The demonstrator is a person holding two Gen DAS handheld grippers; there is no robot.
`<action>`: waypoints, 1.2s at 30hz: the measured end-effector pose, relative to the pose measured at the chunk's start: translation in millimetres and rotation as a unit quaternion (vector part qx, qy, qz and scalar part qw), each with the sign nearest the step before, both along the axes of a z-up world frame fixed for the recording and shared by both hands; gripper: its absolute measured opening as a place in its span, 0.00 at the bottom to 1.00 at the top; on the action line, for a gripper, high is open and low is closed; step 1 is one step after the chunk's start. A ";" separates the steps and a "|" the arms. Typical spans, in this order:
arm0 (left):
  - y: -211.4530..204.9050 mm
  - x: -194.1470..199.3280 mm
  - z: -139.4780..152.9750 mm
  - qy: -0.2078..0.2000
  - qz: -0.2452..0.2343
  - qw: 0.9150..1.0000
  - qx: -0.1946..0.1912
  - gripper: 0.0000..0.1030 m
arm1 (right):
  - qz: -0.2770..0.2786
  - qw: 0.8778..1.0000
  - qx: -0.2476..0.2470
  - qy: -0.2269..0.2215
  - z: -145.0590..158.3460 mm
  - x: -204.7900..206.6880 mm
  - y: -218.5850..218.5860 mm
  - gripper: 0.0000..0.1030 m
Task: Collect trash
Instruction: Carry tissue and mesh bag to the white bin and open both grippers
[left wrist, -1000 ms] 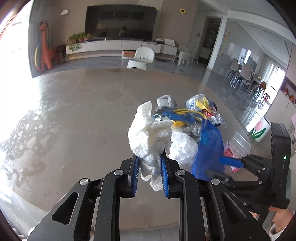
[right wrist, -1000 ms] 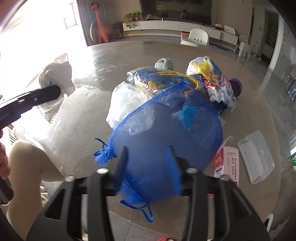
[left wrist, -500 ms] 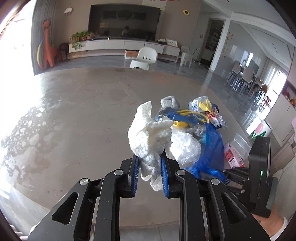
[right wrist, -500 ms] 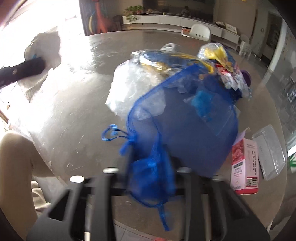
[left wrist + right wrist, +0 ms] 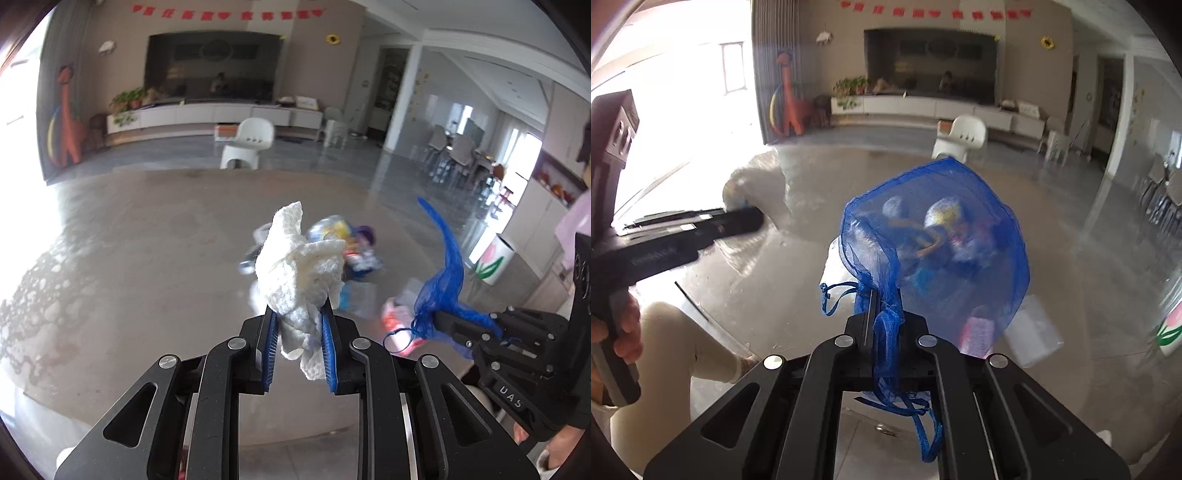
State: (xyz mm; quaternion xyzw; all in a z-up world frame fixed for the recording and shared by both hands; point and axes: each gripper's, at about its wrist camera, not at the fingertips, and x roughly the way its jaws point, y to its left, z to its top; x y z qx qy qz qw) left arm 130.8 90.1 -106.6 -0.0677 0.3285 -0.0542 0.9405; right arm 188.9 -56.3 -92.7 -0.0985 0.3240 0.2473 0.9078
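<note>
**Both tools clenched on their catch above the counter**

The left tool [image 5: 298, 325] was clamped on a crumpled white paper towel [image 5: 299, 273], which stood up out of its blue pads. The right tool [image 5: 884, 314] had pinched shut on the gathered neck of a blue mesh bag [image 5: 945, 236]; the bag billowed toward twelve o'clock, its drawstring trailing at six. Through the mesh, and at one o'clock from the towel, a blurred heap of wrappers [image 5: 347, 243] lay on the grey counter [image 5: 147, 266]. A pink carton [image 5: 397, 321] lay at three o'clock.
</note>
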 end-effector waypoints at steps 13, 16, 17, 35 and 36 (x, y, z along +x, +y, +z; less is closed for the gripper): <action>-213.6 -10.4 -4.8 0.012 -0.229 0.973 -0.006 0.20 | -0.194 0.981 -0.010 -0.028 -0.6 -73.1 -177.2 0.06; -260.4 -12.0 -19.3 0.027 -0.280 0.960 -0.002 0.20 | -0.232 0.972 -0.011 -0.023 -7.9 -90.2 -207.6 0.06; -268.6 -10.2 -24.0 0.031 -0.290 0.956 -0.002 0.20 | -0.246 0.969 -0.011 -0.018 -13.4 -95.4 -219.3 0.06; -396.0 42.5 -123.4 0.154 -0.368 0.912 0.090 0.95 | -0.367 0.927 0.022 0.071 -90.9 -115.1 -337.9 0.07; -395.8 48.2 -128.5 0.173 -0.372 0.908 0.083 0.95 | -0.369 0.926 0.023 0.074 -94.1 -114.7 -341.0 0.07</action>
